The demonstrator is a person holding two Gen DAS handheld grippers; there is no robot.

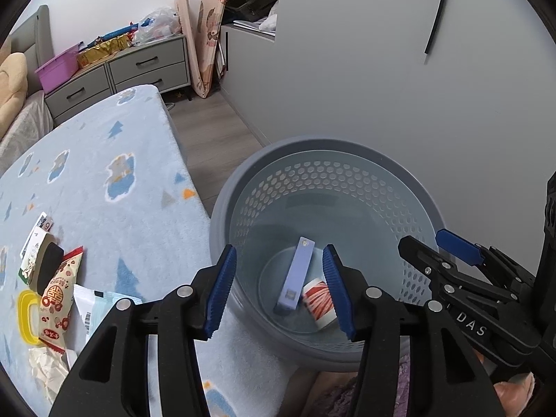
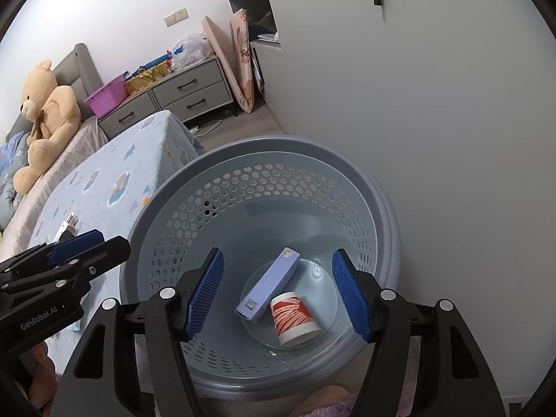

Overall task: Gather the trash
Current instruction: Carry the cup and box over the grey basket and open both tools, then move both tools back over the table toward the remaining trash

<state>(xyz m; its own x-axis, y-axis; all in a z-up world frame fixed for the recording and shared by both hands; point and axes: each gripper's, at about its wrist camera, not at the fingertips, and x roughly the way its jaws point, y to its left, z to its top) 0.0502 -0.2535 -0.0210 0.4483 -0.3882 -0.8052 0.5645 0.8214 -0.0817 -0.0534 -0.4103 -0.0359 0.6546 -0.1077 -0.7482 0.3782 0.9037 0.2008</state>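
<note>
A grey perforated trash basket (image 1: 410, 180) (image 2: 194, 187) stands on the floor beside the bed. Inside lie a long lavender box (image 1: 297, 274) (image 2: 269, 285) and a red-and-white paper cup (image 1: 318, 304) (image 2: 293, 316) on its side. My left gripper (image 1: 279, 290) is open and empty above the basket's near rim. My right gripper (image 2: 278, 293) is open and empty over the basket's mouth; it also shows at the right of the left wrist view (image 1: 438, 246). Wrappers remain on the bed: a red-and-white snack bag (image 1: 59, 295), a white and light-blue packet (image 1: 93, 307), a yellow piece (image 1: 26, 312), crumpled paper (image 1: 45, 368).
The bed with a light-blue patterned blanket (image 1: 104, 160) (image 2: 114, 177) lies left of the basket. A white wall (image 1: 382, 69) rises just behind it. Grey drawers (image 1: 146, 66), a purple bin (image 1: 57, 69) and a teddy bear (image 2: 45, 111) stand farther back.
</note>
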